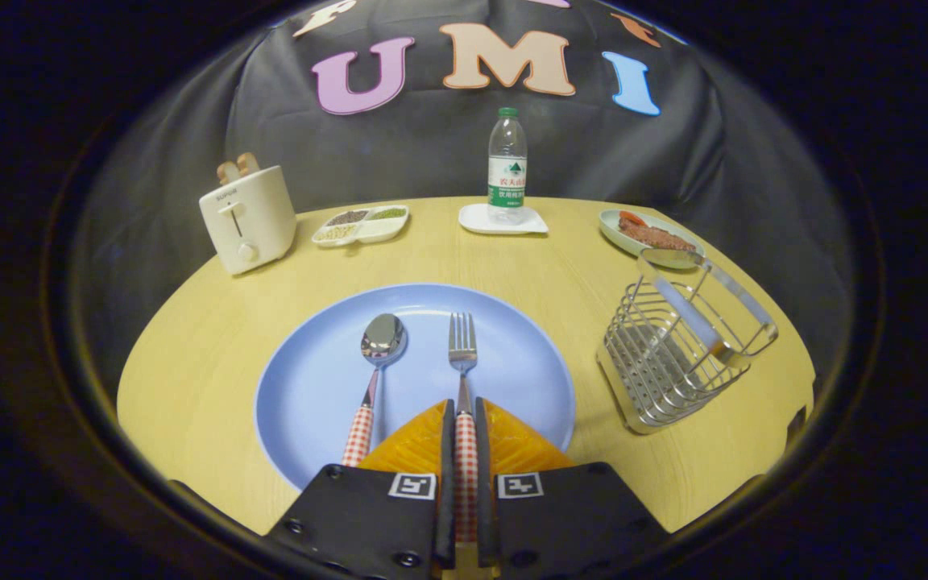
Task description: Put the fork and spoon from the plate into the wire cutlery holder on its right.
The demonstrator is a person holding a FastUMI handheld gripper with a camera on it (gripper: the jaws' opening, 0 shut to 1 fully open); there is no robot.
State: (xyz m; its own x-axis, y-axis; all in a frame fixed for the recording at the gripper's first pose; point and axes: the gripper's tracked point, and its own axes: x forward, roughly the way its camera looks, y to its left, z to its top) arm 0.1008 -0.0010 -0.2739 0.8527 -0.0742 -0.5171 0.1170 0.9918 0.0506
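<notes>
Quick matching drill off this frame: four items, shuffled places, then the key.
Items:
1. fork
2. spoon
3. water bottle
4. toaster

Places:
A. lying on the blue plate, left of the other utensil, free
B. far left of the table
C. handle clamped between the hand-held gripper's fingers
D. upright on a white coaster at the back

Pairs: 1-C, 2-A, 3-D, 4-B
</notes>
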